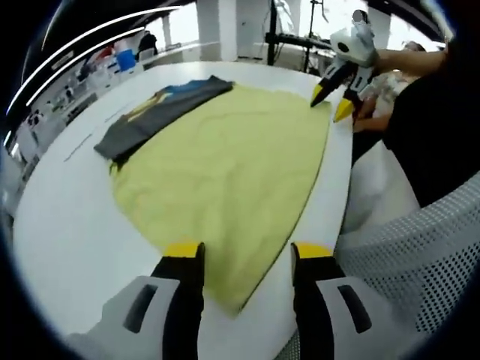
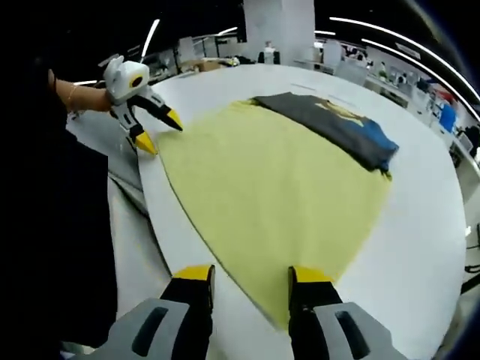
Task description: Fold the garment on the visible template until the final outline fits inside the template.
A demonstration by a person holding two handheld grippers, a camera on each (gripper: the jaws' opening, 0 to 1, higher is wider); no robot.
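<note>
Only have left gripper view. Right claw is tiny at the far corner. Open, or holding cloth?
Observer: Open. In the right gripper view the right claw has its jaws apart, and a corner of the yellow cloth lies flat between them, not gripped.
Operator: And my left claw from outside?
Observer: The left claw is open too, with its yellow tips at another corner of the cloth, close to the edge of the table.
Operator: Dark shirt from that side?
Observer: The dark shirt lies folded along the cloth's far edge, with its blue end near a corner of the cloth.
</note>
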